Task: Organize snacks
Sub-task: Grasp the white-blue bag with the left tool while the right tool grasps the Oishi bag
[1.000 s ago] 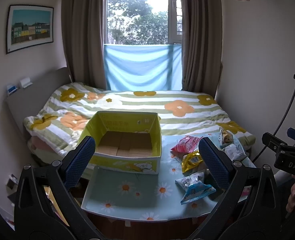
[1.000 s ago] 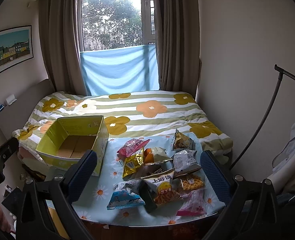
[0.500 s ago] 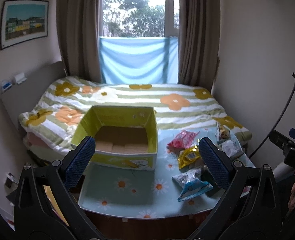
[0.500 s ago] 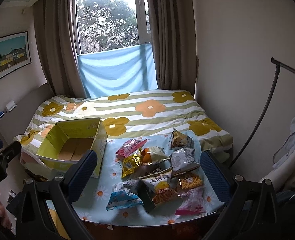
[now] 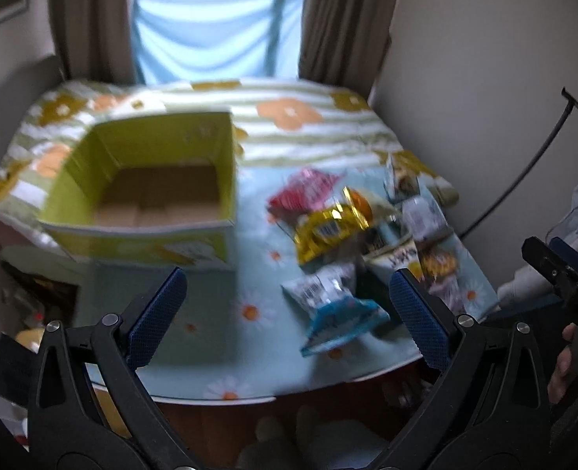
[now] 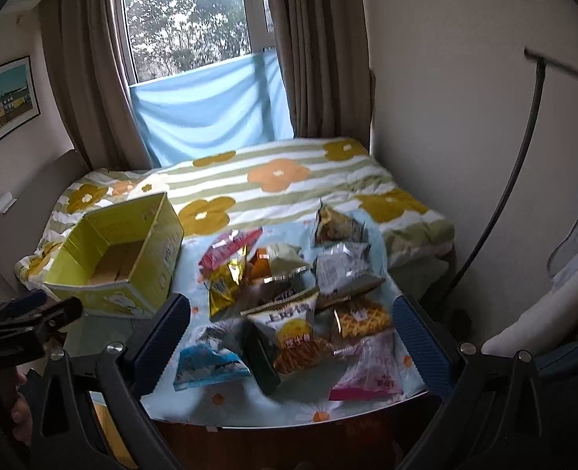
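Snacks point(image 6: 289, 305) heaped on the table point(image 5: 218, 352) right of the empty box point(image 5: 152, 188), now looming nearer than a second ago, both the left gripper point(image 5: 289, 313) and right gripper point(image 6: 293, 337) dipped closer, gaping, empty: picking likely imminent.

A home bedroom: a bed point(image 6: 273, 192) with a flowered quilt beneath a curtained window point(image 6: 187, 23).

Both views now sit closer over the table point(image 5: 195, 372), the left hand-held gripper point(image 5: 285, 313) tilted downward.
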A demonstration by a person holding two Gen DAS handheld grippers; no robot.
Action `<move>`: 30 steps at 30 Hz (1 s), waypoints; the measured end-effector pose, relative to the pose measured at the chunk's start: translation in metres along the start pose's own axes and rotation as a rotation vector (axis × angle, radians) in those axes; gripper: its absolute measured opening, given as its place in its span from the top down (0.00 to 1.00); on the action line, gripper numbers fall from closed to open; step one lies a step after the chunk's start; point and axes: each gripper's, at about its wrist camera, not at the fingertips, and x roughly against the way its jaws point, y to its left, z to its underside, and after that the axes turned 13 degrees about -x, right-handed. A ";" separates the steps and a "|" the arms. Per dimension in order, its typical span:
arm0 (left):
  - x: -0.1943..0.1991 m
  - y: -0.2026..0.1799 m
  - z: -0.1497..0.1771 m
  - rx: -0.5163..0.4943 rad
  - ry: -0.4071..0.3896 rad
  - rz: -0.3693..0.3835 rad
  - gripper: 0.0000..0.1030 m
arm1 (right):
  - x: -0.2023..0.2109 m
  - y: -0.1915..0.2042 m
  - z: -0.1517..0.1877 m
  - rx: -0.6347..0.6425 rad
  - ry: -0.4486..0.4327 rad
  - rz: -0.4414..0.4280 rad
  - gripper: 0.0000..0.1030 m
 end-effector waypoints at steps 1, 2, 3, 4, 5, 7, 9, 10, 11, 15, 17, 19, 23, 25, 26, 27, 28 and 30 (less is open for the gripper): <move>-0.013 -0.004 0.001 0.004 0.026 0.014 0.01 | -0.007 -0.004 0.002 -0.006 0.013 -0.007 0.00; -0.024 -0.006 0.002 0.006 0.048 0.027 0.01 | -0.014 -0.007 0.003 -0.008 0.029 -0.015 0.00; -0.036 -0.010 0.003 0.011 0.072 0.040 0.01 | -0.025 -0.010 0.006 -0.004 0.049 -0.028 0.00; -0.049 -0.013 0.005 0.020 0.092 0.051 0.01 | -0.033 -0.013 0.008 0.004 0.065 -0.039 0.00; -0.057 -0.015 0.006 0.029 0.106 0.059 0.01 | -0.045 -0.016 0.011 0.021 0.085 -0.051 0.00; -0.080 -0.019 0.009 0.060 0.153 0.079 0.01 | -0.063 -0.018 0.015 0.049 0.112 -0.060 0.00; -0.101 -0.026 0.011 0.085 0.189 0.103 0.01 | -0.082 -0.021 0.019 0.076 0.152 -0.079 0.00; -0.108 -0.027 0.012 0.089 0.204 0.105 0.01 | -0.091 -0.023 0.021 0.087 0.171 -0.084 0.00; -0.121 -0.030 0.013 0.096 0.225 0.102 0.01 | -0.102 -0.024 0.023 0.100 0.196 -0.087 0.00; -0.154 -0.035 0.017 0.139 0.298 0.098 0.01 | -0.134 -0.029 0.030 0.131 0.264 -0.109 0.00; -0.169 -0.036 0.021 0.163 0.337 0.101 0.01 | -0.147 -0.032 0.032 0.145 0.292 -0.121 0.00; -0.181 -0.038 0.025 0.182 0.365 0.105 0.01 | -0.158 -0.033 0.035 0.160 0.316 -0.136 0.00; -0.200 -0.044 0.030 0.191 0.401 0.096 0.01 | -0.175 -0.035 0.040 0.188 0.361 -0.156 0.02; -0.207 -0.046 0.032 0.200 0.414 0.102 0.07 | -0.183 -0.035 0.042 0.201 0.383 -0.167 0.03; -0.211 -0.047 0.033 0.207 0.426 0.103 0.13 | -0.186 -0.034 0.044 0.209 0.394 -0.171 0.04; -0.212 -0.046 0.034 0.210 0.432 0.105 0.15 | -0.189 -0.034 0.045 0.217 0.399 -0.171 0.06; -0.216 -0.045 0.036 0.216 0.442 0.108 0.20 | -0.192 -0.033 0.047 0.226 0.406 -0.173 0.08; -0.221 -0.044 0.039 0.227 0.452 0.109 0.25 | -0.198 -0.032 0.049 0.241 0.420 -0.176 0.14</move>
